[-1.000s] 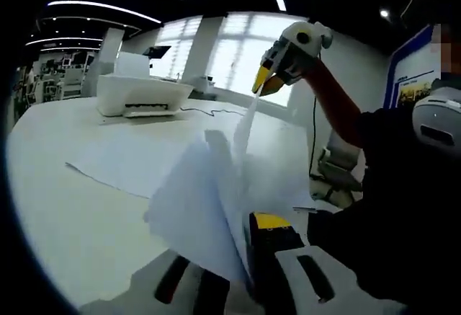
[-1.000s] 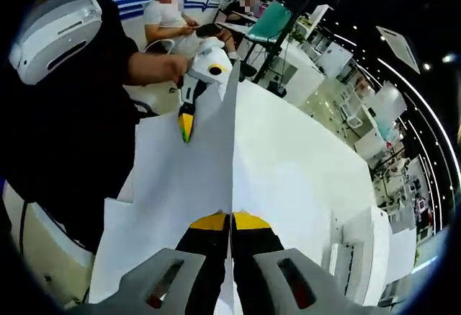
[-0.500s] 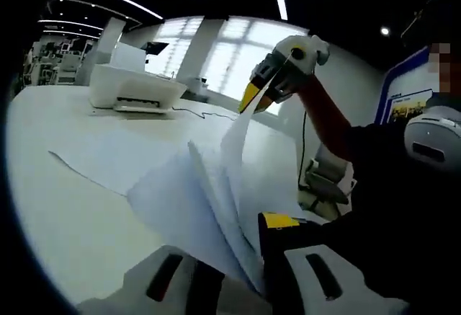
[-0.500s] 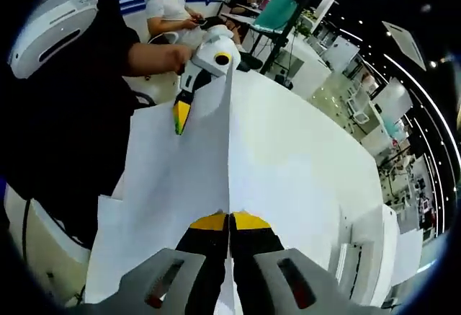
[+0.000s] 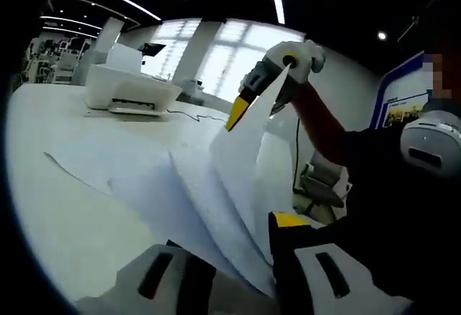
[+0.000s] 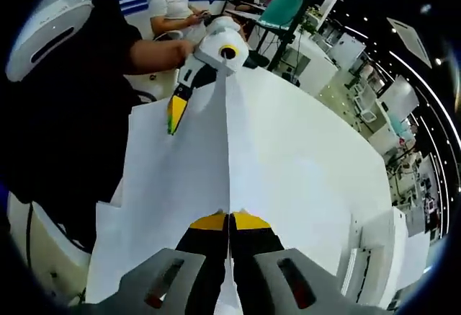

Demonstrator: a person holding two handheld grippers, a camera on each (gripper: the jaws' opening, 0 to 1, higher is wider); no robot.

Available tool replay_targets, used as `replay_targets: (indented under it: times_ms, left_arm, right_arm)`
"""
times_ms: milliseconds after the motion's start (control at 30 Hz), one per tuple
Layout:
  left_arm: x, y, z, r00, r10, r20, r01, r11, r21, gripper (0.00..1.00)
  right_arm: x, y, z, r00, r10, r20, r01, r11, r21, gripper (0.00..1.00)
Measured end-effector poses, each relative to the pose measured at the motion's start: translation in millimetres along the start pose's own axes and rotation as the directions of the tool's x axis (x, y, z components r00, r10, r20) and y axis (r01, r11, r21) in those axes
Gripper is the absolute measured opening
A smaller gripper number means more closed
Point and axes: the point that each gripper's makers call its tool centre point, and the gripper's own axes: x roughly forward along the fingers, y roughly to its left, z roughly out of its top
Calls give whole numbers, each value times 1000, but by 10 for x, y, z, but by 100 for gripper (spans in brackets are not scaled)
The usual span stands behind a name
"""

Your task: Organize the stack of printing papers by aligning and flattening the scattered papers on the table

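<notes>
Where left view shows printer [image 5: 130, 90], right tool [image 6: 230, 223] pinches papers [image 6: 180, 178]

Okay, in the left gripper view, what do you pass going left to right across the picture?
Printer on the table → loose sheet lying flat → lifted paper stack → right gripper pinching the stack's top edge → person's dark clothing.

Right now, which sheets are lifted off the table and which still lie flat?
The held sheets stand up between both claws; the sheet toward the printer lies flat.
</notes>
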Motion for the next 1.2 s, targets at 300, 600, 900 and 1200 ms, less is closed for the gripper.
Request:
replay_targets:
  times_ms: [300, 600, 900, 1200]
  left_arm:
    - [3, 12, -2, 1000, 6, 0, -6, 1000, -6, 34]
    - [17, 37, 7, 1000, 18, 3, -18, 1000, -14, 35]
    - [24, 50, -19, 1000, 27, 1, -27, 999, -17, 35]
    - [26, 54, -23, 999, 35, 0, -35, 999, -13, 35]
  right_arm:
    - [178, 23, 25, 999, 32, -11, -32, 999, 16, 0]
    - [346, 75, 142, 998, 58, 11, -58, 998, 18, 0]
    - [530, 184, 239, 995, 101, 11, -101, 995, 1, 0]
    - [655, 208, 303, 993, 121, 13, -121, 992, 23, 0]
